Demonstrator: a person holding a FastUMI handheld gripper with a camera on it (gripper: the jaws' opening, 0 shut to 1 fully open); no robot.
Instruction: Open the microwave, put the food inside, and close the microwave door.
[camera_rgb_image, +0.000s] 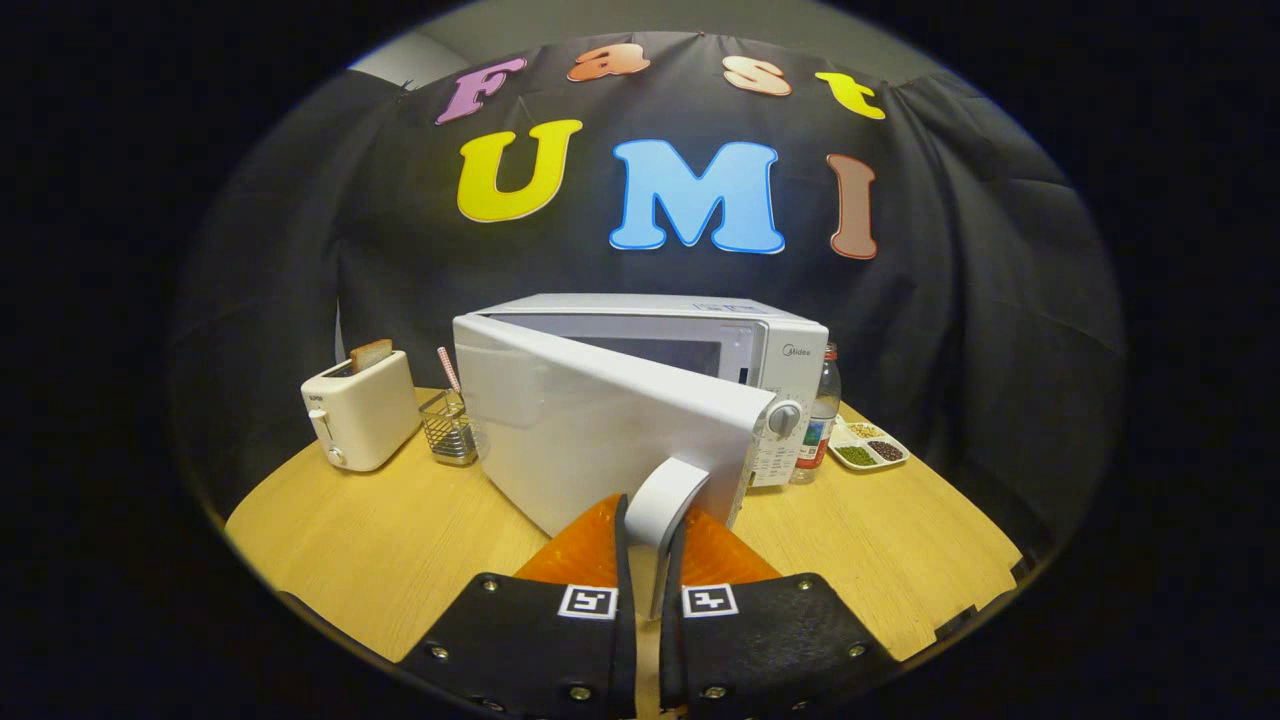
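The gripper (650, 545) enters from the bottom centre of the frame, its two orange fingers (585, 545) drawn nearly together and pinching the white door handle (668, 500) from both sides; each black finger mount carries a small square black-and-white marker. The microwave (690, 390), a white box in the middle of the frame on a light wooden table (400, 540), stands with its door (600, 420) swung partly open on its left hinge, the free edge with the handle reaching toward the camera. The door's outer face is plain glossy white, and the dim cavity shows behind it. A brand mark on the upper right of the front panel appears to read "Midea"; below it sit a round dial (785, 417) and a block of fine print too small to read. At centre left stand a cream toaster (360, 410) with a slice of bread in its slot and a wire basket (448, 428). Right of the microwave are a clear bottle (822, 420) with a coloured label and a divided tray (868, 447) of grains.
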